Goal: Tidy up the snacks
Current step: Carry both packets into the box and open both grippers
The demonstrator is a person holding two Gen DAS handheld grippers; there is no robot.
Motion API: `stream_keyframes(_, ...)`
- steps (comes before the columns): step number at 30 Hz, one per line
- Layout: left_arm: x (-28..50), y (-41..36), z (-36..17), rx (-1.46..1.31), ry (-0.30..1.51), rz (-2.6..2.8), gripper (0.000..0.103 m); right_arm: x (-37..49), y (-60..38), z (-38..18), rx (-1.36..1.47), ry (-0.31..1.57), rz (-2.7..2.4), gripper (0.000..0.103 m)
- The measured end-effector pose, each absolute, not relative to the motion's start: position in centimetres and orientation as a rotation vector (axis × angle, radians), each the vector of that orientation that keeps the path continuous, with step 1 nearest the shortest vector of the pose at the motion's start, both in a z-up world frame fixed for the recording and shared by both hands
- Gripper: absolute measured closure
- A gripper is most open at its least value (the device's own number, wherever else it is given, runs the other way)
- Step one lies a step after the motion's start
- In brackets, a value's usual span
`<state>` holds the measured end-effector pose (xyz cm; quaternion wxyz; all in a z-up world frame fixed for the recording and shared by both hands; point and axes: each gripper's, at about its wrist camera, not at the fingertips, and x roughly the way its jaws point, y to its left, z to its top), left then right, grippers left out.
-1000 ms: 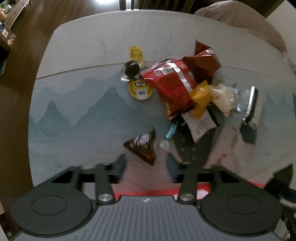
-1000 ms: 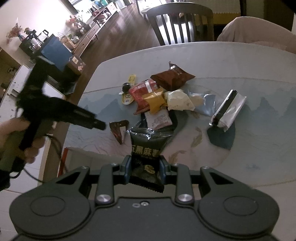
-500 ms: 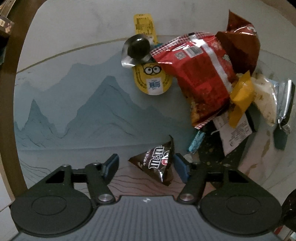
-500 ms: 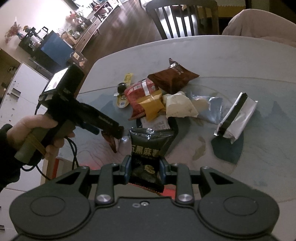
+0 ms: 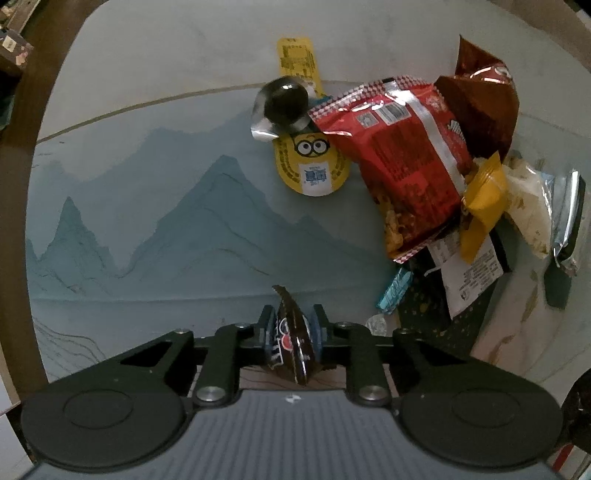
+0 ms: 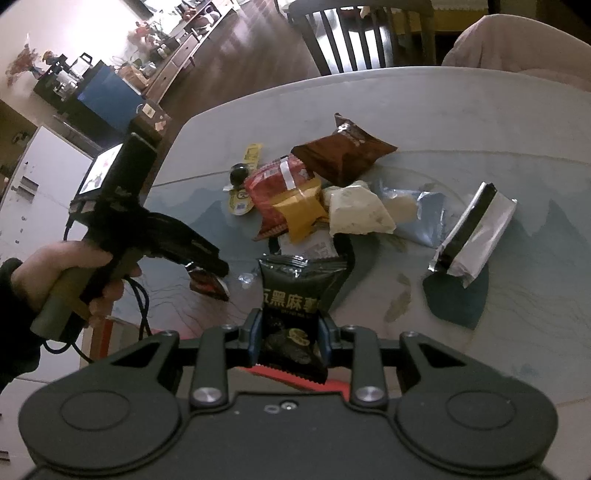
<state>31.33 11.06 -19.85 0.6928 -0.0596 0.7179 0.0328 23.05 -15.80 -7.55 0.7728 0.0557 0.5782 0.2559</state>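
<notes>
surface: pale rounded tabletop [image 6: 461, 122], printed blue-grey mountain scene across the middle [image 5: 207, 206], thin curved line above it, dark teal patches toward the right
surface edge: brown wood floor [image 6: 236, 48] beyond the far-left rim
left claw [image 5: 291, 334]: points straight down at the surface, jaws closing, pads already pinching a small dark brown candy pouch [image 5: 291, 339] squeezed edge-on between them; same pouch shows under the claw tip in the right wrist view [image 6: 208, 284]
right claw [image 6: 291, 338]: clenched on a black sesame snack pack [image 6: 295, 295] with gold lettering, held above the near edge of the surface
left hand [image 6: 70, 273]: wrapped round the grip handle, dark sleeve at the wrist, cable hanging below
snack pile: mid-surface, overlapping. Red chip bag [image 5: 402, 162] on top, dark brown bag [image 5: 480, 110] behind it, yellow packet [image 5: 484, 195] and white packet [image 6: 354, 214] to its right
loose items: yellow minion jelly cup [image 5: 312, 162] touching the red bag's left edge, dark round sweet in foil [image 5: 284, 101] on top of it, silver-and-black pack [image 6: 476, 232] lying apart on the right
room: dark slatted chair [image 6: 354, 33] at the far side, pinkish cushioned seat [image 6: 517, 44] beside it, blue cabinet [image 6: 107, 99] and cluttered low shelves along the left wall, white drawers [image 6: 40, 192] nearer
</notes>
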Motion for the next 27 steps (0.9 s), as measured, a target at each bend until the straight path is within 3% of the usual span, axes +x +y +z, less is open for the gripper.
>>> stream_keyframes(18,27.2,12.2,-10.1,-0.226,1.373,0.085,0.087,18.9,-16.2,-3.7,0.106,1.182,0.549,0.073)
stream_keyframes(27,21.2,11.0,-4.7,-0.176,1.27,0.032,0.087,15.1,-15.7,-2.3,0.071,1.161,0.571,0.073)
